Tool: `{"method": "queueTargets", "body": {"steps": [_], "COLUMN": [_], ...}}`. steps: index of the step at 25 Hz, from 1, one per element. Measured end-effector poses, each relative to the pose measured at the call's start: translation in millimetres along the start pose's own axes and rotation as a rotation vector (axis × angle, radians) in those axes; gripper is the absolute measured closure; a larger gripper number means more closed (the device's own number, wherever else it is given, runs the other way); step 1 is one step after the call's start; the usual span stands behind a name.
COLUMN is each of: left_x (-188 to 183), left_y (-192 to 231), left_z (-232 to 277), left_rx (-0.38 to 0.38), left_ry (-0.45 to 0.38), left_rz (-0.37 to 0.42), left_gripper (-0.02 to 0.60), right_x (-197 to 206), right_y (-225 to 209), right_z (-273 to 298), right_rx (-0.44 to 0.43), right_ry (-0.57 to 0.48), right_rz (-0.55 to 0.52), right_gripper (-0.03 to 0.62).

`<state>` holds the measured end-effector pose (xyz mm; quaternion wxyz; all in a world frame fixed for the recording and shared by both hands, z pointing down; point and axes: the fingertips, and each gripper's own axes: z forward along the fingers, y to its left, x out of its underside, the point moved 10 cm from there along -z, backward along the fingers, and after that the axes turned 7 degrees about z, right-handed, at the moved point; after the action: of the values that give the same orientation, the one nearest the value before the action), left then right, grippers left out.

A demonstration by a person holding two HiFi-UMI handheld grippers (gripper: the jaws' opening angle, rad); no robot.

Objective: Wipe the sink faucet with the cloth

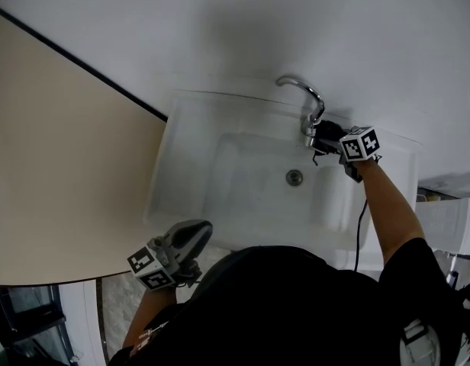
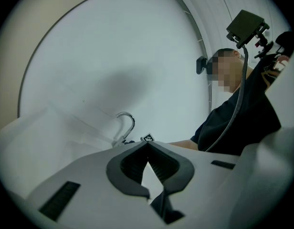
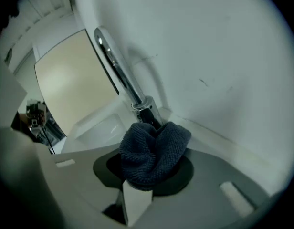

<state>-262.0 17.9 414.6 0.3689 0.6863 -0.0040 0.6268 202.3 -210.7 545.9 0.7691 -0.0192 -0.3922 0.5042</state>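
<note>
A chrome faucet [image 1: 302, 96] with a curved spout stands at the back of the white sink [image 1: 181, 166]. My right gripper [image 1: 324, 138] is at the faucet's base, shut on a bunched dark blue-grey cloth [image 3: 154, 149]. In the right gripper view the cloth touches the faucet's lower column [image 3: 148, 109], and the spout [image 3: 112, 55] rises away up-left. My left gripper [image 1: 191, 233] hangs at the sink's front edge with nothing in it. In the left gripper view its jaws [image 2: 148, 149] are shut, and the faucet [image 2: 126, 128] shows far off.
The drain [image 1: 294, 177] lies in the middle of the basin. A beige panel [image 1: 59, 166] borders the sink on the left, a white wall runs behind it. A white bin [image 1: 451, 223] stands at the right. The right gripper's cable [image 1: 360, 227] hangs along the forearm.
</note>
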Motion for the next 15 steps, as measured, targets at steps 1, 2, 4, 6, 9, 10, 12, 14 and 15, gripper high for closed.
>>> {"method": "queueTargets", "body": {"steps": [1,2,4,6,9,10,12,14,15], "left_x": [0,0,-1,-5,-8,-6,-4,-4,-4], "left_y": [1,1,1,-2,-7,-8,-11,-15,-16], "left_z": [1,3,9,17,25,24,20,16,14], "left_rx": [0.001,0.004,0.018,0.038,0.065,0.066,0.061,0.056,0.052], "left_ry": [0.001,0.001,0.004,-0.007,-0.027,-0.017,0.002,-0.003,-0.01], "left_rz": [-0.002,-0.002,0.0,-0.002,-0.015,-0.009,0.005,0.01,0.01], "left_gripper": [0.581,0.58,0.581,0.58,0.58,0.58,0.581,0.58,0.58], "right_x": [-6,-13,-26,-32,-29,-28,-22,-18,-18], "right_y": [7,17,38,49,48,45,39,34,30], "right_z": [0,0,4,14,17,15,9,4,2], "right_rx": [-0.014,-0.038,-0.05,-0.01,-0.005,-0.027,-0.074,-0.075,-0.053], "right_ry": [-0.013,-0.035,-0.037,0.011,0.022,0.002,-0.057,-0.095,-0.093], "right_rz": [-0.023,-0.044,-0.116,-0.199,-0.233,-0.209,-0.126,-0.071,-0.064], "right_gripper": [0.505,0.503,0.503,0.505,0.505,0.505,0.507,0.507,0.507]}}
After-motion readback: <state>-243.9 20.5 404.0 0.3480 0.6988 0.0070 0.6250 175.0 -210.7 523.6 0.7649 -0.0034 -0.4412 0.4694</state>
